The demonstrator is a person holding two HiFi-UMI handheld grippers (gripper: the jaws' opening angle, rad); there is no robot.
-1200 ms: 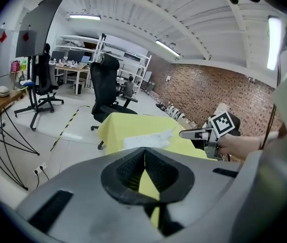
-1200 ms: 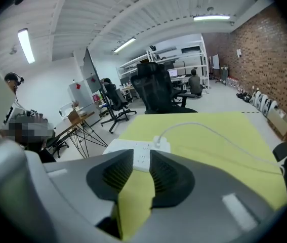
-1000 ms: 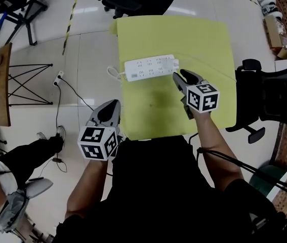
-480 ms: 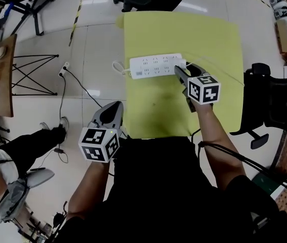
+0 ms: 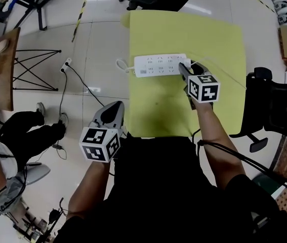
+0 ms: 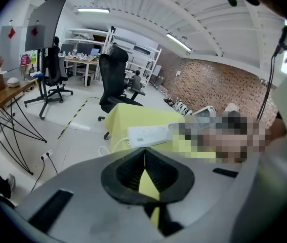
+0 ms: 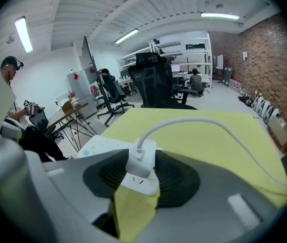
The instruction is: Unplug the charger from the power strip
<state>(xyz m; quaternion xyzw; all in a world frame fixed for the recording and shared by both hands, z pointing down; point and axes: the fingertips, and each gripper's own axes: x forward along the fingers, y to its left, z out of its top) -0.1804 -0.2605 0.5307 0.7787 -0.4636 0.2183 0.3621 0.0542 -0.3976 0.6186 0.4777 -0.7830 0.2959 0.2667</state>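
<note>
The left gripper [image 5: 114, 109] hangs low in the picture, near the body, with its jaws pressed together on nothing. The right gripper [image 5: 185, 70] has moved up to the right end of the power strip [image 5: 156, 65] in the upper middle. Its jaws have just been closing and now pinch the white charger [image 7: 142, 161], which is still plugged in. I think the pull comes next. The cord [image 7: 199, 123] runs off over the yellow table [image 5: 209, 39]. Nothing blocks the way. A black chair [image 5: 277, 103] stands at the right.
</note>
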